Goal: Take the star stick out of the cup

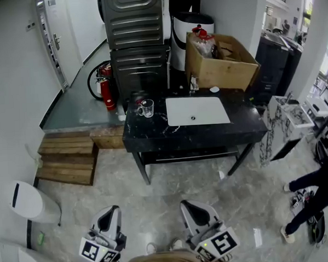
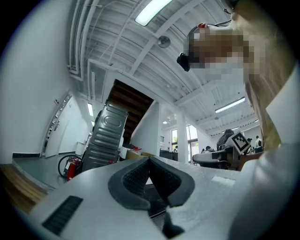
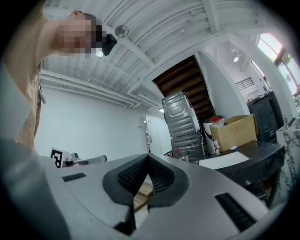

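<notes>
A clear glass cup [image 1: 146, 108] stands on the left part of a black marble table [image 1: 246, 123] in the head view, with a small red piece at its rim that may be the star stick [image 1: 139, 102]; it is too small to make out. Both grippers are held low near the person's body, far from the table. My left gripper [image 1: 110, 212] and right gripper [image 1: 190, 207] point toward the table. In the left gripper view the left gripper [image 2: 149, 160] has its jaws together with nothing between them. The right gripper [image 3: 148, 157] is likewise shut and empty.
A white basin [image 1: 197, 110] is set in the tabletop, and a cardboard box [image 1: 221, 59] stands behind it. Stacked metal machines [image 1: 136, 41] and a fire extinguisher [image 1: 106, 91] stand at the back. Wooden steps [image 1: 67, 158] lie to the left, a white bin [image 1: 30, 202] nearer. A person's legs [image 1: 315, 193] are at the right.
</notes>
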